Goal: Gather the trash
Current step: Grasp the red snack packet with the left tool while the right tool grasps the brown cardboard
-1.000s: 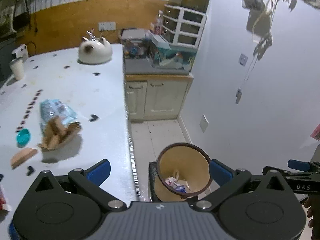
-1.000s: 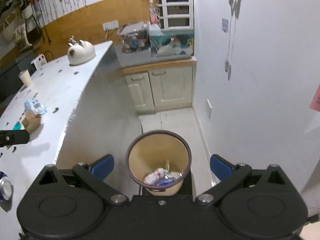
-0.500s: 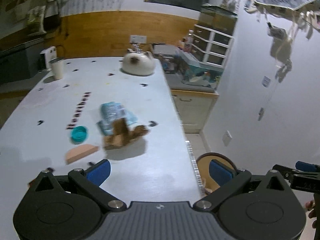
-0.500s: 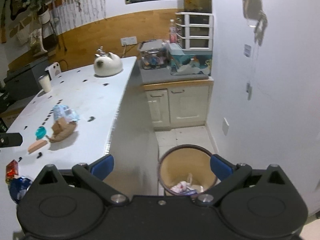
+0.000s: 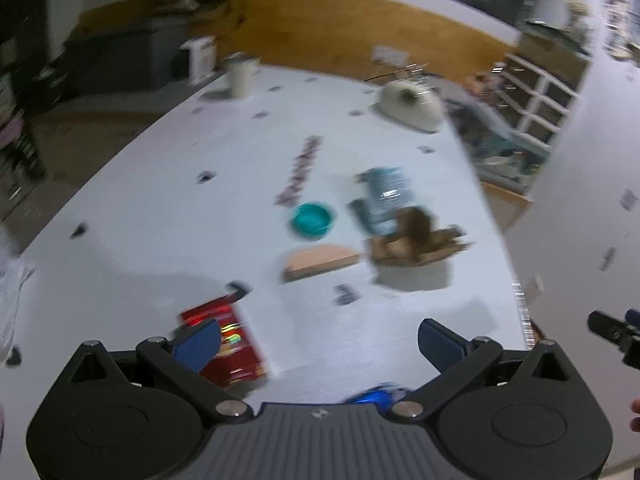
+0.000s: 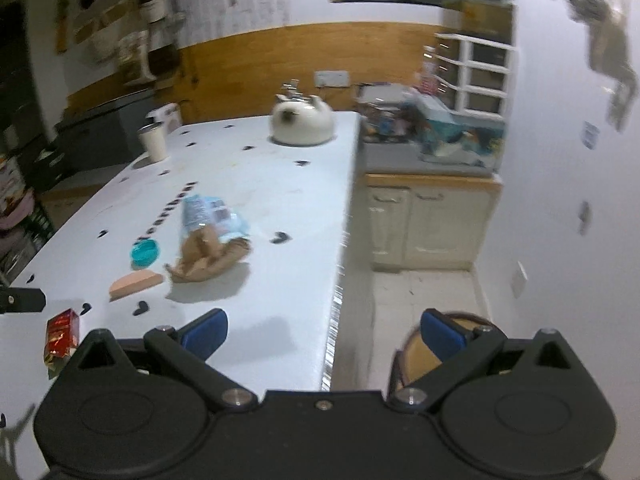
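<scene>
Trash lies on the white table: a crumpled brown paper bag, a pale blue plastic wrapper, a red packet and a blue crushed item at the near edge. My left gripper is open and empty above the near table, the red packet beside its left finger. My right gripper is open and empty over the table's right edge. The bin on the floor shows behind its right finger. The brown bag, blue wrapper and red packet also show in the right wrist view.
A teal lid, a pink wedge, a white cat-shaped kettle and a white cup stand on the table. A low cabinet with clutter on top stands against the right wall.
Both grippers have swung left, away from the bin and over the table. The red packet and blue item have come into the left view; the bin has left it.
</scene>
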Tool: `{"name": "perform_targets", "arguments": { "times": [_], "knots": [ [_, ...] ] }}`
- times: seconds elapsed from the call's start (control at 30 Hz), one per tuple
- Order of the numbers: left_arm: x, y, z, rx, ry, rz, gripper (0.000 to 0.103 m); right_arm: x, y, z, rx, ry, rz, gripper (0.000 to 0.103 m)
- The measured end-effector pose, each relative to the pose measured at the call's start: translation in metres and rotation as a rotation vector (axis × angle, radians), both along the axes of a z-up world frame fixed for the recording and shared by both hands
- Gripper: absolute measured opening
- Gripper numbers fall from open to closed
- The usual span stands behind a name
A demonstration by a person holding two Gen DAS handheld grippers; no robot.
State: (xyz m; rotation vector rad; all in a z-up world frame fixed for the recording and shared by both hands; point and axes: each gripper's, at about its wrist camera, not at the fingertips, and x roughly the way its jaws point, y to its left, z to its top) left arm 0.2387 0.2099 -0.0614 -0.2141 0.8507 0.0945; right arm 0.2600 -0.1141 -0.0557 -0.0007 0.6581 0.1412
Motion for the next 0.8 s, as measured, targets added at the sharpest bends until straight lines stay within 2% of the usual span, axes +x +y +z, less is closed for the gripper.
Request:
{"name": "perform_targets", "arguments": {
  "times": [0.13,0.33,0.67,0.8],
  "knots": [
    [0.003,0.031,-0.021,-0.061,0.067,0.084,0.103,0.027,0.028,-0.009,-0.068,-0.003,0.095,0.103],
    [0.010,0.058,-0.047,-0.143,0.139,0.174,0.103,0.073,0.074,-0.023,-0.249,-0.029,0.305,0.103],
    [0.023,0.075,-0.077,-0.191,0.202,0.218,0.103,0.128,0.140,-0.056,-0.617,-0.112,0.693,0.103],
    [0.030,0.075,-0.084,-0.202,0.208,0.211,0.103,0.144,0.155,-0.066,-0.699,-0.104,0.843,0.103]
  ]
}}
